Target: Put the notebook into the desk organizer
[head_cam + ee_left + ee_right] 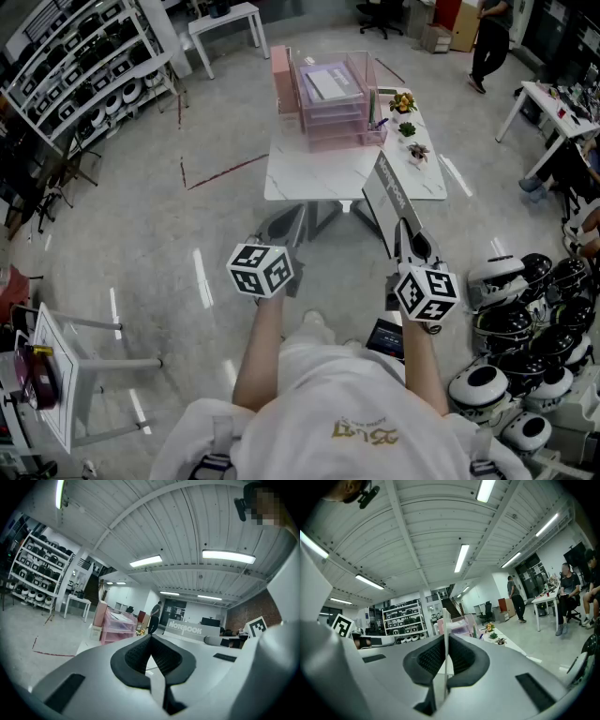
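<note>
My right gripper (409,240) is shut on a thin grey notebook (389,192) with white lettering and holds it upright, in the air just short of the white table (300,178). In the right gripper view the notebook (445,620) shows edge-on between the pressed pads (461,656). The pink see-through desk organizer (333,98) with stacked drawers stands at the table's far side. My left gripper (267,248) hovers to the left of the notebook, short of the table. It (151,637) is shut with nothing in it. From the left gripper view the notebook (190,629) appears at the right and the organizer (119,627) at the left.
Small potted plants (409,129) line the table's right edge beside the organizer. White helmets (525,309) are piled on the floor at the right. Shelving (84,66) fills the far left. A person (489,42) walks at the back right. A white stand (56,375) sits near left.
</note>
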Demonstrator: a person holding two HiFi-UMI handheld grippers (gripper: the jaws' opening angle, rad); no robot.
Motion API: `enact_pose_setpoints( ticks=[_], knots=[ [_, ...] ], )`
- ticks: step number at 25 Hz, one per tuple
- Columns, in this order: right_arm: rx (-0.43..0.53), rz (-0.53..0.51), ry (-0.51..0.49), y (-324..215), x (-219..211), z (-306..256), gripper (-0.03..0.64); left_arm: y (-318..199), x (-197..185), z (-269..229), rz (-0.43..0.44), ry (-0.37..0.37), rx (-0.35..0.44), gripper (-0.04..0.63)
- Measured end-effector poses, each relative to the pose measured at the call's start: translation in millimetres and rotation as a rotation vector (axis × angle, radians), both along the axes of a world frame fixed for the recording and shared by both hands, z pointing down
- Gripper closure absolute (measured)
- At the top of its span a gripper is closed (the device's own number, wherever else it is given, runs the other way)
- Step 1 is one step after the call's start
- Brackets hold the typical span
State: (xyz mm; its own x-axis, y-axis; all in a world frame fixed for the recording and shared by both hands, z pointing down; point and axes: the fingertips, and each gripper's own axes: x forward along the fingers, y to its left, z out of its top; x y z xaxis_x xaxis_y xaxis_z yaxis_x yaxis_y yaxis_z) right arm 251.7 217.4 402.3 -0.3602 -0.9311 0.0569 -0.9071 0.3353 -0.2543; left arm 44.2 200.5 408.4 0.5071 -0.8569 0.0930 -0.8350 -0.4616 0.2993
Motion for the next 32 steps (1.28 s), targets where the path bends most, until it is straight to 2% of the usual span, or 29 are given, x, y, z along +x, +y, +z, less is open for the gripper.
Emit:
enact_pose_setpoints(
  ticks=[13,18,22,28,32],
  knots=[
    [0.000,-0.008,-0.003,1.8,5.4,2.3,0.600,2.7,4.3,0.3,-0.011,-0.007,0.000,0.580],
    [0.014,-0.017,-0.033,1.7,6.7,-0.6,0.598,2.4,4.7,-0.1,-0.016,-0.011,0.002,0.580],
    [0.031,-0.013,0.005,0.1,7.9,-4.2,0.598,2.7,4.2,-2.4,-0.025,-0.014,0.006,0.580],
    [0.031,-0.031,0.013,-26.2,-3.5,-3.5,0.598,-24.3,-4.7,4.5,-0.035,-0.004,-0.006,0.580],
    [0.031,-0.031,0.026,-66.2,-16.1,-4.7,0.598,-64.8,-15.9,6.6,-0.032,0.004,-0.009,0.580]
  ],
)
